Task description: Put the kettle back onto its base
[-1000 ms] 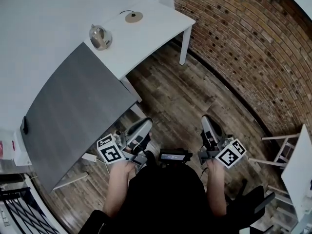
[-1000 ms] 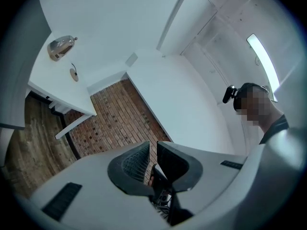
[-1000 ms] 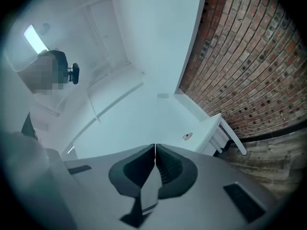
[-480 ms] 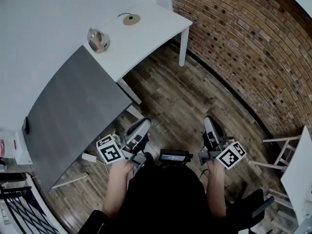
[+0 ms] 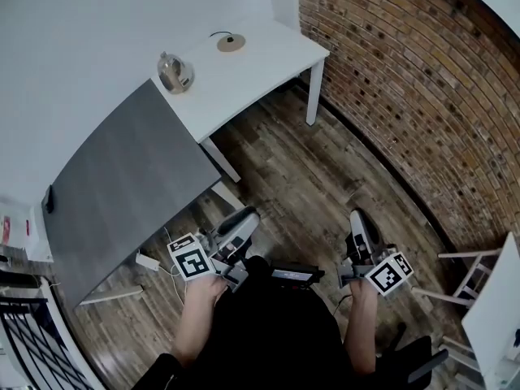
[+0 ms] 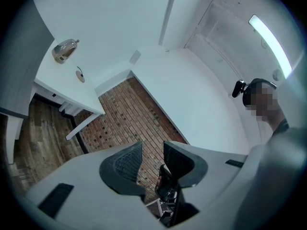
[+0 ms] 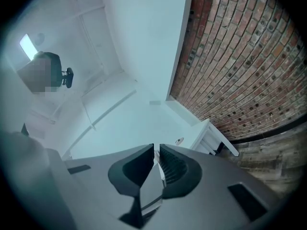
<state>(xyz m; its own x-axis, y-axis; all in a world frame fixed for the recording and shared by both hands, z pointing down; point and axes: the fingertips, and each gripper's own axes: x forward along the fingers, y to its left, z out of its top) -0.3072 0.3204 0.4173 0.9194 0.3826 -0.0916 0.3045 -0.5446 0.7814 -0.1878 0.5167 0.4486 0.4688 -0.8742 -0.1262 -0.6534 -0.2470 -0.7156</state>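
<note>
The silver kettle (image 5: pixel 175 73) stands on the white table (image 5: pixel 260 63), far ahead of me; it also shows at the upper left of the left gripper view as the kettle (image 6: pixel 64 50). Its round base (image 5: pixel 231 43) lies apart from it, further along the same table, with a cord; the base (image 6: pixel 80 75) and base (image 7: pixel 179 141) show small in both gripper views. My left gripper (image 5: pixel 244 220) (image 6: pixel 152 159) is held low by my body; its jaws have just been opening and stand open, nothing between them. My right gripper (image 5: pixel 357 220) (image 7: pixel 157 162) is shut and empty.
A grey table (image 5: pixel 122 185) adjoins the white one on the left, with a small dark object (image 5: pixel 50 199) on it. A brick wall (image 5: pixel 406 96) runs along the right. A white power strip (image 5: pixel 149 262) lies on the wooden floor (image 5: pixel 301 177). White furniture (image 5: pixel 479 275) stands at the right.
The head view has shifted, so the tables and kettle sit slightly lower and more to the right. Both grippers show a little lower in the frame, still far from the kettle.
</note>
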